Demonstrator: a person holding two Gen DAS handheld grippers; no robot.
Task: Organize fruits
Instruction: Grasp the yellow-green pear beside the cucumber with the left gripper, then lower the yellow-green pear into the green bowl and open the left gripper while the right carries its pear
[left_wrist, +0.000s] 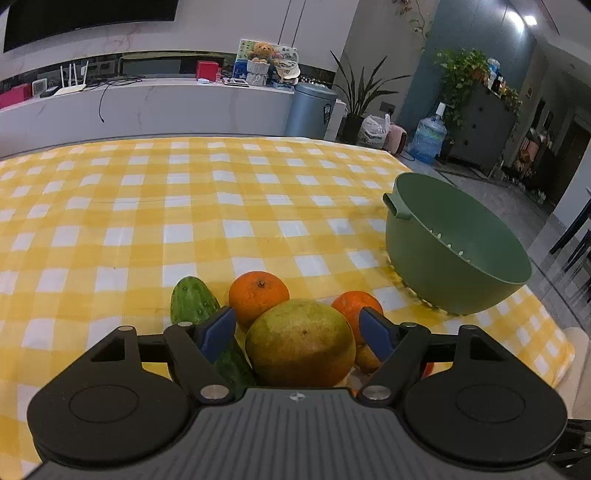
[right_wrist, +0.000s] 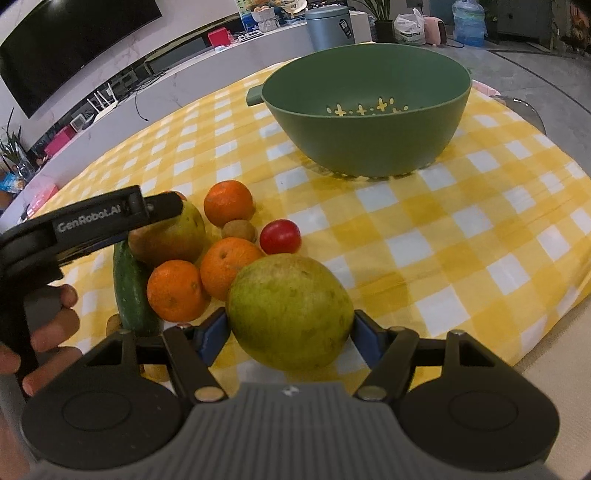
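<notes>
Between the right gripper (right_wrist: 291, 325) pads sits a big pear (right_wrist: 290, 312); both blue pads touch its flanks, so I judge it gripped, low over the bench (right_wrist: 461, 236). To its left, the left gripper (left_wrist: 297, 325) stands wide, straddling a second pear (left_wrist: 300, 343) without the pads pressing — open, not yet holding.

Ahead-left of the right gripper lies the pile: a cucumber (right_wrist: 131, 288), three oranges — one (right_wrist: 176, 290) nearest, one (right_wrist: 228, 266) beside it, one (right_wrist: 228, 203) farther — then a kiwi (right_wrist: 239, 230) and a tomato (right_wrist: 280, 236) to the right. Beyond, ahead and slightly right, stands the green bowl (right_wrist: 365, 110), seemingly empty, which is probably where the fruits go.

Risks, as I judge them: the pear is round and smooth-skinned, and the pads catch it near its widest girth, so a tilt on the lift could let it roll out forward. The left gripper's pad sits tight against the cucumber, and an orange (left_wrist: 356, 310) lies just behind its other pad; closing there could pinch or nudge a neighbour and send fruit rolling. Both grippers work close together — they could knock each other. The path to the bowl looks clear of obstacles.
</notes>
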